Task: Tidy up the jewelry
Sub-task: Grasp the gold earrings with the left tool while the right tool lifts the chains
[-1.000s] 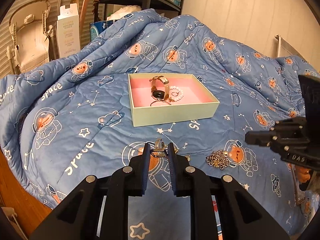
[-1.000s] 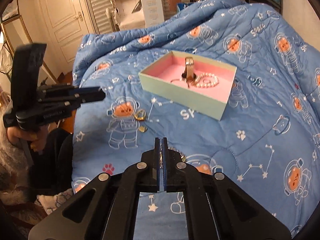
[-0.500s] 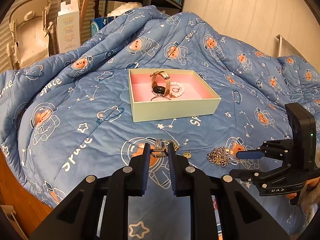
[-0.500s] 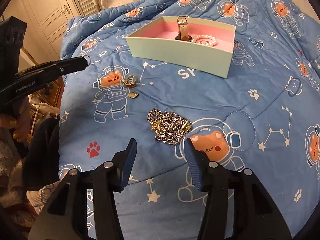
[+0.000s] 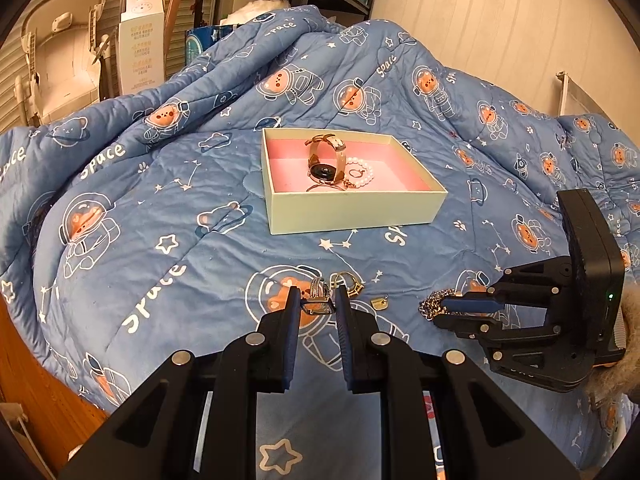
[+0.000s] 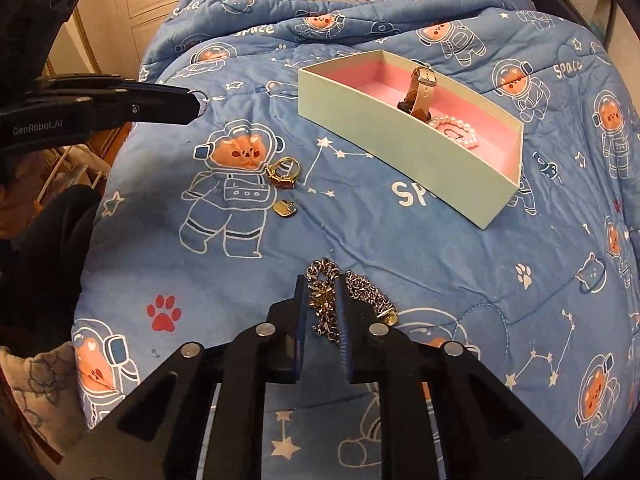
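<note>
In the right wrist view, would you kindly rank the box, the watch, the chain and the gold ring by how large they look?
1. box
2. chain, though it lies nearest the camera, which inflates it
3. watch, farther away, so its place against the chain is unsure
4. gold ring

1. Quilt [image 5: 168,216]: blue, white stars, orange bear astronauts.
2. Box [image 5: 352,210]: pale green outside, pink lining.
3. Chain [image 6: 324,300]: silver and gold links.
4. Pearl bracelet [image 6: 460,128]: white.
</note>
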The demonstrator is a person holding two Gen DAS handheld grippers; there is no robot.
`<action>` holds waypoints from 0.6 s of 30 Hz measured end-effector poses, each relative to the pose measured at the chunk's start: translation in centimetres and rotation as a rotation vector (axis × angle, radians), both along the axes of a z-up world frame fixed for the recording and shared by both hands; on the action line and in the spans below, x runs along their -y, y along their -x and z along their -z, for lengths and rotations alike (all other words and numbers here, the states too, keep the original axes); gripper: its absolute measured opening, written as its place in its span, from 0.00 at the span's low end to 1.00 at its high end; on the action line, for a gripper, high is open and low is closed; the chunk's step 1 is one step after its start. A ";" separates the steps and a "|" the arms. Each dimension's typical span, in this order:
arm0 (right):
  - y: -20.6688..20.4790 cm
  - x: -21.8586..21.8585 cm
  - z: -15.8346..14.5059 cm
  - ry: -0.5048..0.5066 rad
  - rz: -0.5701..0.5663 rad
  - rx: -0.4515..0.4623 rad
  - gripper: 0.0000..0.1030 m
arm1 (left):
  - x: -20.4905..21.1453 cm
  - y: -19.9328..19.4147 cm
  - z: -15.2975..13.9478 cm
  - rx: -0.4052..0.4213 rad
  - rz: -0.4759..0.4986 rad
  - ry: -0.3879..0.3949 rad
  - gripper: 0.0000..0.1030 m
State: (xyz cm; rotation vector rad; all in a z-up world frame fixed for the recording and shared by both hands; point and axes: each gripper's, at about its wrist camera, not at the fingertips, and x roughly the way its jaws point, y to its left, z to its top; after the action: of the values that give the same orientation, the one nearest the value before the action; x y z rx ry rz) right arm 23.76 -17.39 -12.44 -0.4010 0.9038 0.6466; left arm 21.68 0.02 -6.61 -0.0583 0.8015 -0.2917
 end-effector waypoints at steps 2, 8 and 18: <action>0.0 0.1 -0.1 -0.007 0.002 -0.002 0.12 | 0.0 -0.1 0.1 -0.004 0.001 0.003 0.17; -0.8 1.4 -1.7 -0.134 0.034 -0.069 0.11 | 0.2 -0.3 0.1 -0.007 0.008 0.016 0.17; -3.3 3.4 -5.5 -0.371 0.103 -0.184 0.10 | 1.5 -1.1 -2.1 0.038 0.052 0.005 0.17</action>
State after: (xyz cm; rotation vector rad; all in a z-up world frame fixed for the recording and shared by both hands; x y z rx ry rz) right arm 27.03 -20.80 -6.92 0.0372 0.9479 0.7466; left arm 22.77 -1.46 -4.53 -0.0365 0.7659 -0.3434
